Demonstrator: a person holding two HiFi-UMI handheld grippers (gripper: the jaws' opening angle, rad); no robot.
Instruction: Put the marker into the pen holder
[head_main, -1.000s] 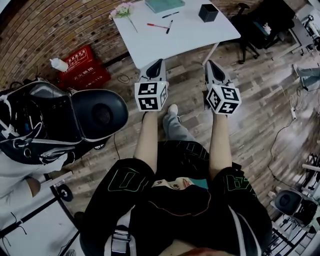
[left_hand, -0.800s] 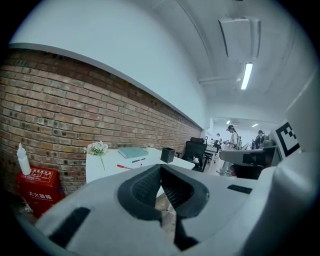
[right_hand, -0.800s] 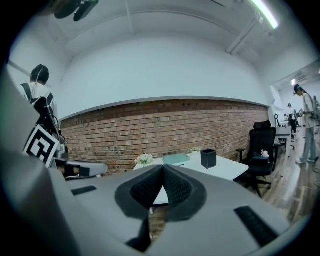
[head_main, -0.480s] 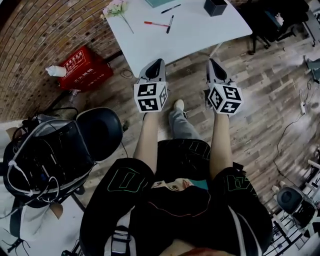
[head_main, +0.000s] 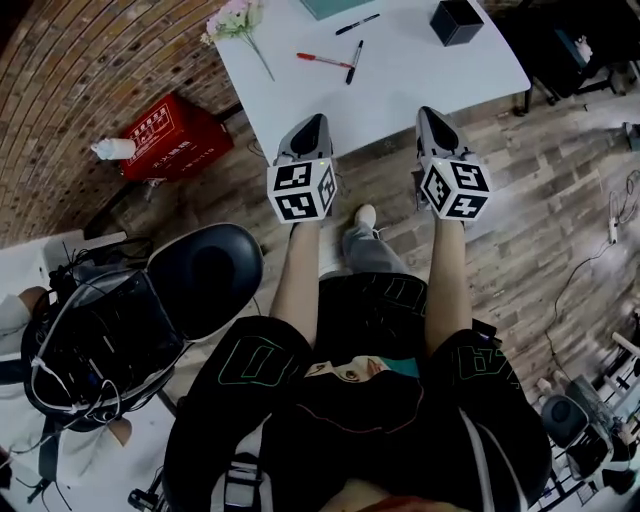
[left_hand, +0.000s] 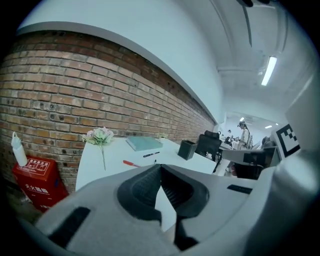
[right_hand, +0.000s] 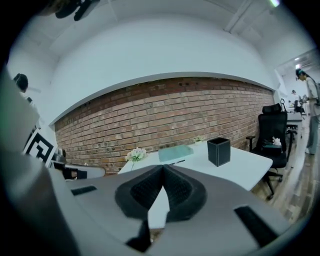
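On the white table (head_main: 400, 85) lie a red marker (head_main: 322, 61) and two black markers (head_main: 352, 62), one (head_main: 357, 23) further back. The black square pen holder (head_main: 456, 20) stands at the table's far right. My left gripper (head_main: 317, 123) and right gripper (head_main: 426, 113) hover side by side over the table's near edge, both shut with nothing between the jaws. The left gripper view shows its closed tips (left_hand: 159, 165), the red marker (left_hand: 131, 163) and the pen holder (left_hand: 187, 149) beyond. In the right gripper view the pen holder (right_hand: 219, 151) stands ahead to the right of the closed tips (right_hand: 163, 168).
A teal book (head_main: 335, 6) and a pink flower (head_main: 238, 20) lie at the table's back. A red box (head_main: 170, 135) with a white bottle (head_main: 112, 149) sits by the brick wall. A black chair (head_main: 205, 280) stands at my left, and an office chair (right_hand: 272, 135) at the right.
Both grippers have come forward to the table's near edge, and the table lies closer. The black chair at the left has drifted in the view. Both grippers stay shut.
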